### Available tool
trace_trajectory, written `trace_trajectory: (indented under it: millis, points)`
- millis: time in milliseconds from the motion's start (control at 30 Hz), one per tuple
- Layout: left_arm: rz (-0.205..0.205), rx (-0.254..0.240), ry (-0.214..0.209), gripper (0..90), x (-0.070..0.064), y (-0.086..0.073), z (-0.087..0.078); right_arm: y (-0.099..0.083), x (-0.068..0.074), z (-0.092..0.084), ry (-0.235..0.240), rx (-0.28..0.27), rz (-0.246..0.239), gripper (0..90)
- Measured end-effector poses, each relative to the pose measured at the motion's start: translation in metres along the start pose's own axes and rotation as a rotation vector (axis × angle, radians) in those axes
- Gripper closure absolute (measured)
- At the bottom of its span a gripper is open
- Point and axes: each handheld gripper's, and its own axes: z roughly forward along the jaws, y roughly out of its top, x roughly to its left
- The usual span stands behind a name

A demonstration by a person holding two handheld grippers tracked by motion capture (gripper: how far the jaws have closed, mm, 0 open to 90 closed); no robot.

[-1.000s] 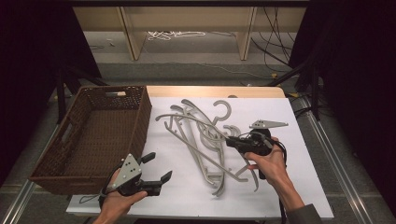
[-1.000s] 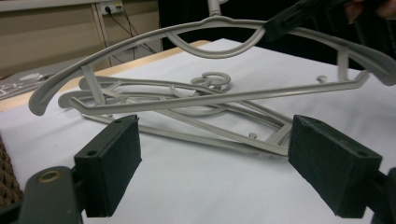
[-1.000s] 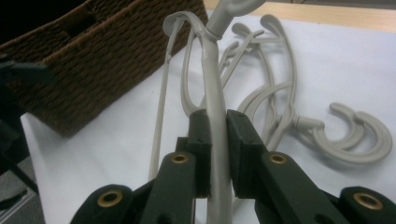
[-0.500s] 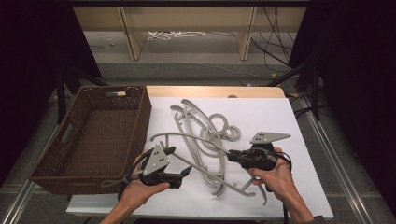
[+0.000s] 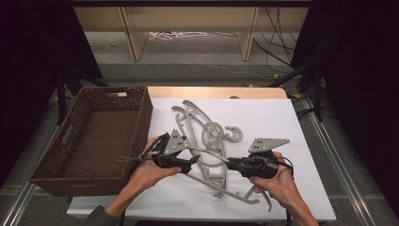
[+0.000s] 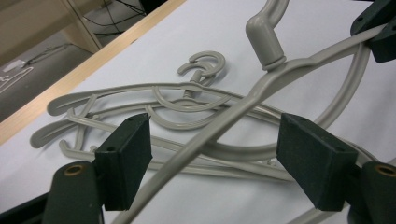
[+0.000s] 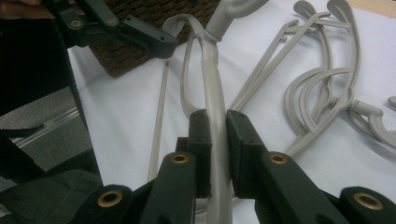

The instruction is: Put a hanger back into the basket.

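My right gripper (image 7: 217, 149) is clamped tight on one arm of a grey plastic hanger (image 7: 212, 88), its two black foam-faced pads pressing the smooth, rounded bar from both sides. In the high view that gripper (image 5: 234, 164) sits at about 5 o'clock on the white table (image 5: 282, 117), and the held hanger (image 5: 207, 153) runs from it toward 9 o'clock, lifted over the others.

My left gripper (image 6: 212, 161) stands wide, its jaws having just been closing in; the same hanger's arm (image 6: 224, 128) passes slantwise between the two blocky, matte black pads without touching either. Its stubby ribbed neck and hook rise at 1 o'clock in the left gripper view. From above, this gripper (image 5: 192, 162) lies near the middle of the table's near edge, with a grey three-cornered plate on top.

Under and behind the held hanger lies a loose heap of like hangers (image 5: 202, 127), all pale grey moulded plastic, with thin curved arms and open C-shaped hooks, tangled over one another from the table's centre toward 12 o'clock.

At 9 o'clock a dark brown woven basket (image 5: 141, 117), rectangular with cut-out handles, stands against the white sheet's edge.
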Motion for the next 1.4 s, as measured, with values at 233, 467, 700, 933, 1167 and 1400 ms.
trace_trajectory:
  millis: [233,467,700,933,1167,1400]
  points:
    - [0.076,0.024,-0.020,34.8,-0.003,0.004,0.009,0.002,0.004,0.000,0.010,0.009,-0.017,81.4]
    - [0.192,0.066,-0.046,56.3,-0.008,0.004,0.017,0.002,0.006,0.002,0.024,0.031,-0.048,81.4]
    - [0.342,0.111,-0.072,71.5,-0.010,0.011,0.011,0.006,0.004,0.000,0.022,0.035,-0.127,81.1]
    - [0.401,0.137,-0.067,76.4,-0.012,0.015,0.006,0.014,0.001,-0.009,-0.023,0.055,-0.191,72.7]
    - [0.329,0.149,-0.074,81.9,-0.009,0.014,0.004,0.028,0.001,-0.035,-0.184,-0.019,-0.072,39.6]
    - [0.272,0.150,-0.047,82.0,0.000,0.015,0.000,0.034,0.001,-0.052,-0.241,-0.120,-0.021,28.7]
